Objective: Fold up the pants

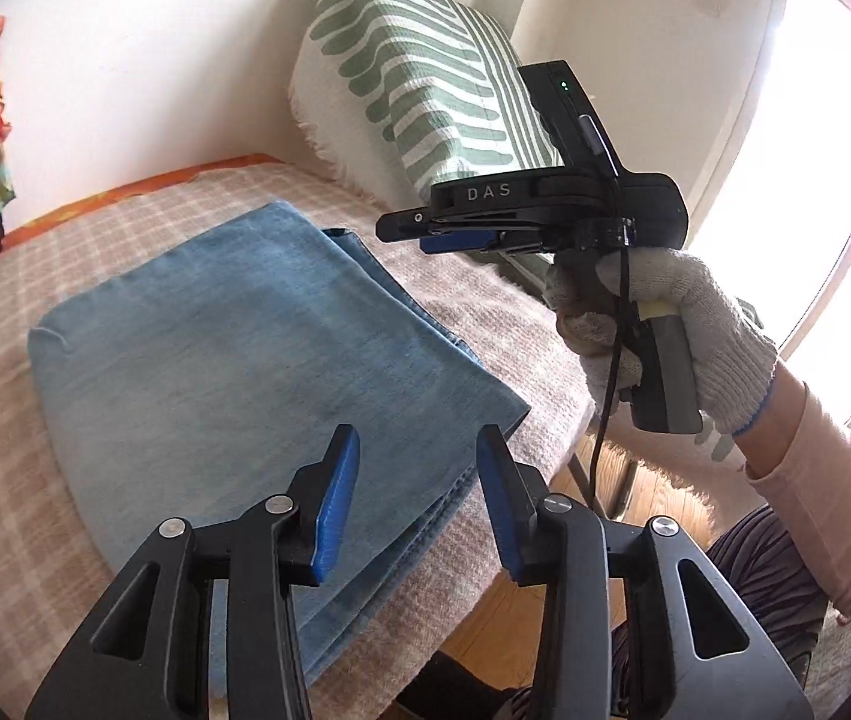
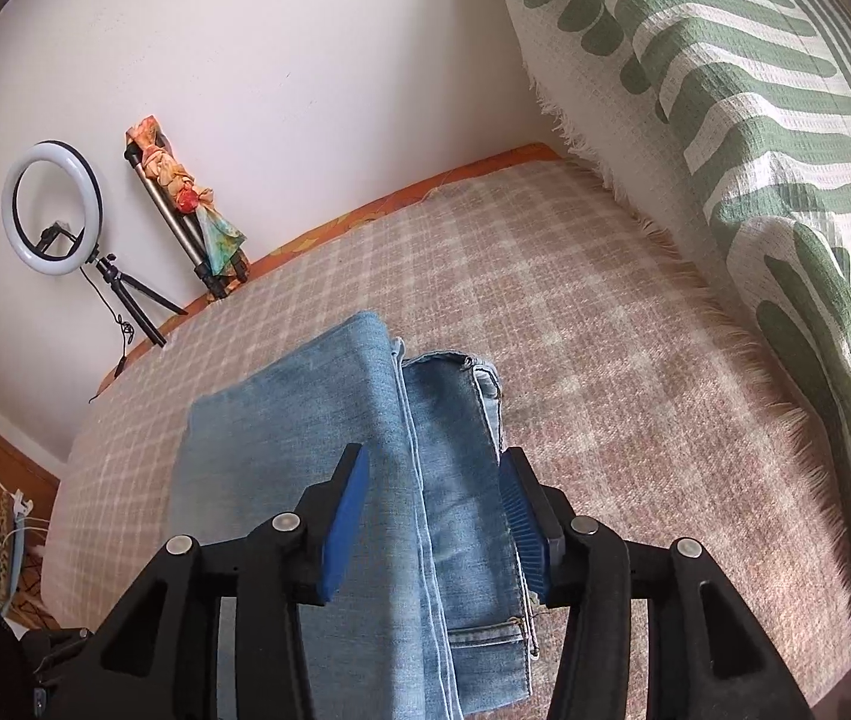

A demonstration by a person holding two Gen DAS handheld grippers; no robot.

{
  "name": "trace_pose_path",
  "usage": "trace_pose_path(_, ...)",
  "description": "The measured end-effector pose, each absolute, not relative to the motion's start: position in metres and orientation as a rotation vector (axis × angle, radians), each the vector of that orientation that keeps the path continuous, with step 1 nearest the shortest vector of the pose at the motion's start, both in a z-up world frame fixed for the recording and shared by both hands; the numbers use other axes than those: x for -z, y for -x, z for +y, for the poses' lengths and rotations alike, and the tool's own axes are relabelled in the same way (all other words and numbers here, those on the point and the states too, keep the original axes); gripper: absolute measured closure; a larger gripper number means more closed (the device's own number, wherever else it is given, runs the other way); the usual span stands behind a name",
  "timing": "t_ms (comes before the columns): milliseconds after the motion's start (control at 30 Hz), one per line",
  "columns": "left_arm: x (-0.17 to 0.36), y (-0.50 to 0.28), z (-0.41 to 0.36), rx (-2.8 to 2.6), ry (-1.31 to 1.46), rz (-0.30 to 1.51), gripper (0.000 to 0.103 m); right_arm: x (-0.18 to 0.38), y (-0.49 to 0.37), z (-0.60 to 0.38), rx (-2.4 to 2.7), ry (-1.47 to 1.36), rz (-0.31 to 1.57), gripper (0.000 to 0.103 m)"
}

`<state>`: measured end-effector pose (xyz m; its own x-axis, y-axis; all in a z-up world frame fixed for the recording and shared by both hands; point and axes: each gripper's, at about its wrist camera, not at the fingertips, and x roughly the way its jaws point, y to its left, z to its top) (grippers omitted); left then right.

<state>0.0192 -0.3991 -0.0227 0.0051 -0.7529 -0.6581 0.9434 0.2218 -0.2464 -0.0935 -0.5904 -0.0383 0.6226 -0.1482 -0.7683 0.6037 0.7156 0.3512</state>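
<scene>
Light blue denim pants (image 1: pixel 257 360) lie folded into a flat rectangle on the checked beige blanket (image 1: pixel 35 480). My left gripper (image 1: pixel 419 450) is open and empty, held above the near corner of the fold. My right gripper (image 2: pixel 434 477) is open and empty above the pants (image 2: pixel 329 450), over the stacked hem edges. The right gripper also shows in the left wrist view (image 1: pixel 401 228), held in a gloved hand to the right of the pants and raised off them.
A green-and-white striped cushion (image 2: pixel 755 150) stands along the right side of the blanket. A ring light on a tripod (image 2: pixel 53 210) and a second tripod (image 2: pixel 185 210) lean on the far wall. The blanket's near edge drops to a wooden floor (image 1: pixel 653 498).
</scene>
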Motion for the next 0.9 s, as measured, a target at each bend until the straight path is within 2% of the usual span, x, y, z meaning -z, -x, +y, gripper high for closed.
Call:
trace_pose_path(33, 0.022, -0.025, -0.392, 1.330, -0.296, 0.787, 0.053, 0.040, 0.092, -0.589, 0.455, -0.638, 0.797, 0.028)
trace_pose_path(100, 0.023, -0.042, -0.385, 1.273, -0.269, 0.808, 0.052, 0.044, 0.089, -0.583, 0.443, -0.607, 0.820, 0.019)
trace_pose_path(233, 0.035, -0.085, -0.376, 1.161, -0.188, 0.917, 0.042, 0.057, 0.079, -0.572, 0.434, -0.529, 0.896, 0.017)
trace_pose_path(500, 0.068, -0.131, -0.370, 1.031, -0.103, 1.045, 0.042, 0.085, 0.073, -0.581, 0.421, -0.542, 0.969, 0.016)
trace_pose_path(733, 0.076, -0.136, -0.375, 1.018, -0.118, 1.039, 0.042, 0.096, 0.075, -0.589, 0.370, -0.620, 0.960, 0.014)
trace_pose_path(833, 0.078, -0.140, -0.374, 1.004, -0.108, 1.042, 0.042, 0.101, 0.074, -0.591, 0.336, -0.653, 0.939, 0.008)
trace_pose_path(900, 0.081, -0.144, -0.372, 0.985, -0.084, 1.055, 0.042, 0.101, 0.072, -0.589, 0.330, -0.640, 0.931, 0.008)
